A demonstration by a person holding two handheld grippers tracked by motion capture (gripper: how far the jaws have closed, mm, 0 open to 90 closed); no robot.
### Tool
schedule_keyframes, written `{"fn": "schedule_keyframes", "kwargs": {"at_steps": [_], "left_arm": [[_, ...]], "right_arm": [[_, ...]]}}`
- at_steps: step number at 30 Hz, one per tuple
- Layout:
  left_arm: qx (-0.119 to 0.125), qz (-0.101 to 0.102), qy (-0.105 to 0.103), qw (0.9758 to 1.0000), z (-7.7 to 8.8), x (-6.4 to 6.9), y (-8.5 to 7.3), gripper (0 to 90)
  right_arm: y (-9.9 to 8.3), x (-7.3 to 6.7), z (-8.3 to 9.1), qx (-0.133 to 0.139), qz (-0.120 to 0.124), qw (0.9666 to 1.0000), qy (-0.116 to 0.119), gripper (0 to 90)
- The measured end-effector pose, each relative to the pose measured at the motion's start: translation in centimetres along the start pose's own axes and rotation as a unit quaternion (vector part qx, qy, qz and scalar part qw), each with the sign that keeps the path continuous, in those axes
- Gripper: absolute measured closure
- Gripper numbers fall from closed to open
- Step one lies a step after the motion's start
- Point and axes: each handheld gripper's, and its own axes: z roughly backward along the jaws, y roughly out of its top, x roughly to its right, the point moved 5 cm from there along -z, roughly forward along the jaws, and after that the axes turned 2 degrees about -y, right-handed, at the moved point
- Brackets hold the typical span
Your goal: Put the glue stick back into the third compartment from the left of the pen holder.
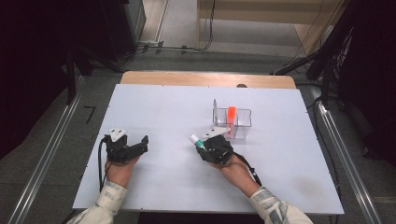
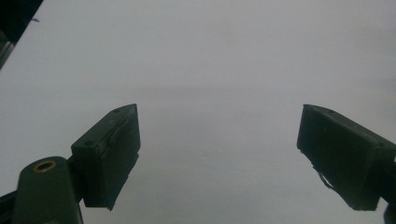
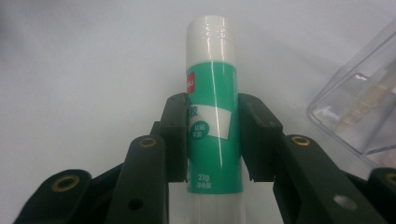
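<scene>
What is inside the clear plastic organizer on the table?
An orange item stands upright in the clear organizer; its lower end is blurred. The right gripper, shut on a glue stick, covers the front corner.

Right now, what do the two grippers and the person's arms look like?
Both the left gripper and the right gripper are black, each topped by a grey three-cornered plate and trailing a black cable. Up close, the blocky black fingers sit on arms with brass-ringed holes. The person wears light patterned sleeves.

Black two-jaw left claw [image 1: 140, 142], right claw [image 1: 205, 145] (grey three-cornered plates on top), black cables, pale patterned sleeves [image 1: 109, 196]
</scene>
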Motion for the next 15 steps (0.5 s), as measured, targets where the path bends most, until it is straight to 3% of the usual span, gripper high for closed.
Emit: {"fn": "schedule_keyframes", "kwargs": {"at_steps": [15], "left_arm": [[0.004,-0.014,-0.038,0.9992,0.2,2.6,0.4,14.0]], "right_arm": [[-0.1,0.7,0.9,0.018,-0.008,0.9998,-0.002,63.7]]}}
